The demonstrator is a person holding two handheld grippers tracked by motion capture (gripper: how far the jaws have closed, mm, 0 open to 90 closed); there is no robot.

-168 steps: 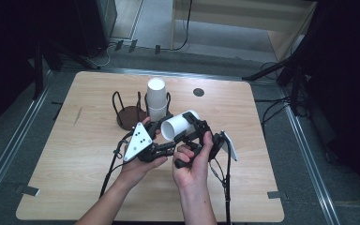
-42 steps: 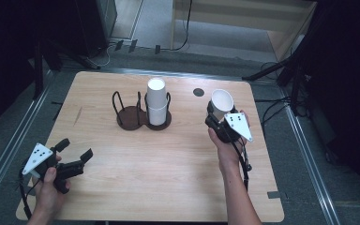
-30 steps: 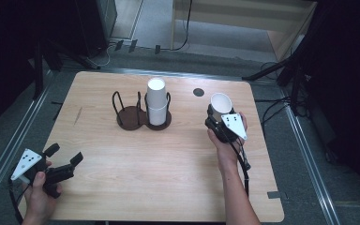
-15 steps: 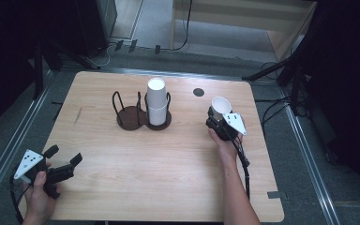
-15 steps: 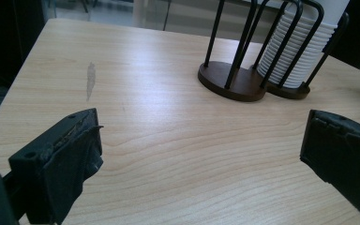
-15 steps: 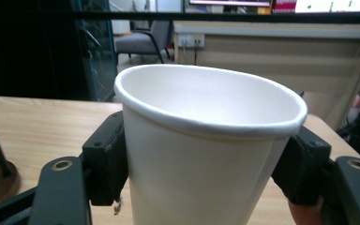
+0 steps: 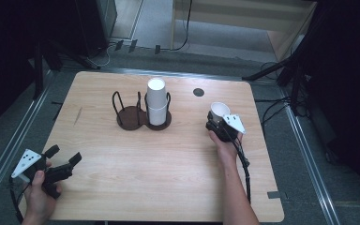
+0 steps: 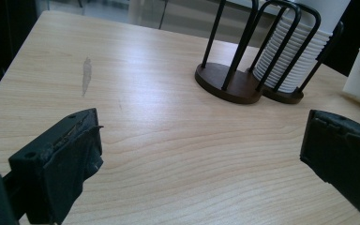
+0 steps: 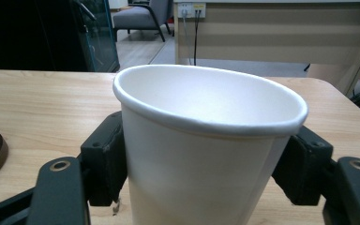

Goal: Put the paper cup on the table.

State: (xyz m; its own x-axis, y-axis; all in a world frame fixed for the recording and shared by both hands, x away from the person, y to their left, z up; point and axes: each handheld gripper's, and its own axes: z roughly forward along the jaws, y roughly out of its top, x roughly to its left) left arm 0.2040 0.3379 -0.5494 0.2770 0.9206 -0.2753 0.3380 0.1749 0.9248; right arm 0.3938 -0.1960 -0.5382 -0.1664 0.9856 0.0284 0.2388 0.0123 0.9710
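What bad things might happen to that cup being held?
The right gripper clamps the paper cup by its thin sides, so squeezing harder might crush it. The cup looks a little tilted, so if set down like that it may tip over on the table.

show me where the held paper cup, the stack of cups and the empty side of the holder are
paper cup (image 9: 201, 173), right gripper view, front wall.
stack of cups (image 7: 156, 101), high view, side wall.
cup holder (image 7: 129, 117), high view, empty round base.
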